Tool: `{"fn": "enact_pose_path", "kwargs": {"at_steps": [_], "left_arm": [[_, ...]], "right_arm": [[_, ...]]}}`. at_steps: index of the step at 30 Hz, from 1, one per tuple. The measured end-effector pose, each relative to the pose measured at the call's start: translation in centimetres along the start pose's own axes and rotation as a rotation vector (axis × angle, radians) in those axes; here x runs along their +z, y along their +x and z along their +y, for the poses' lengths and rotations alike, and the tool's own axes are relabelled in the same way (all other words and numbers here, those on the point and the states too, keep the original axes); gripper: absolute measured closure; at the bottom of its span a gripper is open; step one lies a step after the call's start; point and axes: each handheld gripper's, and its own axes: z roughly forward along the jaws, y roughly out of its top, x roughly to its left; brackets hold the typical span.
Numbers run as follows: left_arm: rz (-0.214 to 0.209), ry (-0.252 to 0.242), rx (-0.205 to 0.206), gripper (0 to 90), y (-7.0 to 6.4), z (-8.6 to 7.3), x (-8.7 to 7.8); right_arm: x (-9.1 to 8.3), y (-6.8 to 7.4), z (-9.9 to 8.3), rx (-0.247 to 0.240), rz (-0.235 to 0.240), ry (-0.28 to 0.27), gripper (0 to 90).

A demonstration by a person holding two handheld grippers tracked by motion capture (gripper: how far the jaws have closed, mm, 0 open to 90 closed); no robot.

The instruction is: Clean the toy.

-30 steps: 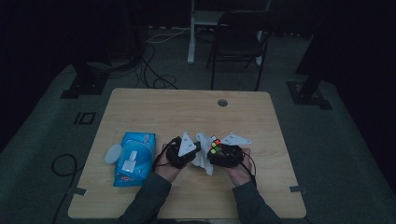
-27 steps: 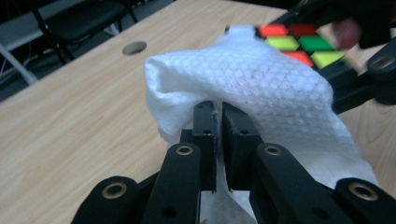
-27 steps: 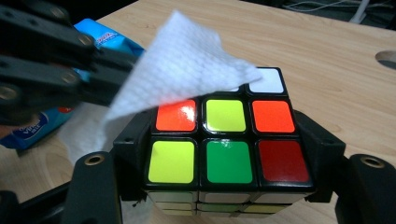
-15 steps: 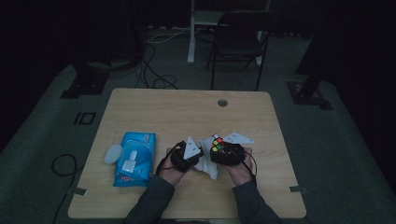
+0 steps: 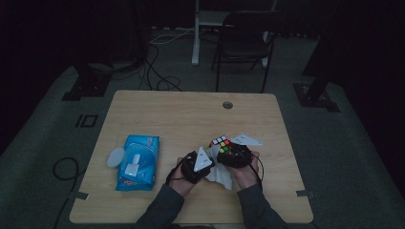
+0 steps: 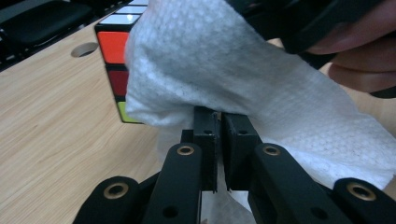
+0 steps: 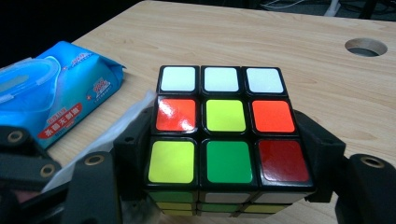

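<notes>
Left gripper (image 6: 217, 126) has its jaws pinched together on a white wipe (image 6: 243, 79), which drapes over one side of the cube (image 6: 114, 70). Right gripper (image 7: 226, 149) is clamped on the cube (image 7: 223, 135), jaws on two opposite faces, cube held just above the table (image 5: 157, 114). In the high view both sit near the front middle of the table: left gripper (image 5: 199, 163), right gripper (image 5: 230, 153), cube (image 5: 219, 143) between and slightly ahead, wipe (image 5: 220, 174) hanging below them.

Step, as I judge it: wiping the cube. To do it well, keep the right clamp firm and square so the cube doesn't twist a layer or slip. Drag the wipe flat across one face at a time, light pressure, pushing toward a jaw rather than across the grip. Keep the pinch near the wipe's edge so enough cloth covers the face. Covered faces under the right jaws likely need a regrip.

Room: wet-wipe pack (image 5: 136, 161) lies well apart on the left with its lid (image 5: 115, 156) open beside it. Cable hole (image 5: 228, 104) is farther back, no obstacle. Front table edge is near the person's hands, so any set-down should go forward, onto bare wood. Right side is open to the table edge.
</notes>
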Motion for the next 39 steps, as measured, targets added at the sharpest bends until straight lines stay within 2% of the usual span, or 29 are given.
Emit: {"fn": "enact_pose_path", "kwargs": {"at_steps": [7,14,20,24,33,39], "left_arm": [[-0.024,-0.019,0.031,86.2,-1.1,0.6,0.5],[0.001,-0.031,0.014,86.4,-1.2,0.5,1.2],[-0.005,-0.029,0.000,86.4,-1.2,0.3,2.0],[-0.010,-0.034,-0.017,86.4,-1.1,0.2,2.3],[0.004,-0.093,-0.002,86.6,-1.2,1.1,1.5],[-0.008,-0.095,-0.004,86.6,-1.2,1.0,1.9]], "right_arm": [[0.2,0.2,-0.1,0.011,0.019,-0.002,33.8],[0.4,0.2,-0.2,0.044,0.037,-0.008,33.8],[0.2,0.2,-0.1,0.068,0.063,-0.020,33.8],[0.1,0.4,0.0,0.065,0.072,-0.028,33.8],[0.2,0.5,-0.1,0.075,0.089,-0.028,33.8],[0.1,0.4,0.0,0.088,0.093,-0.029,33.8]]}}
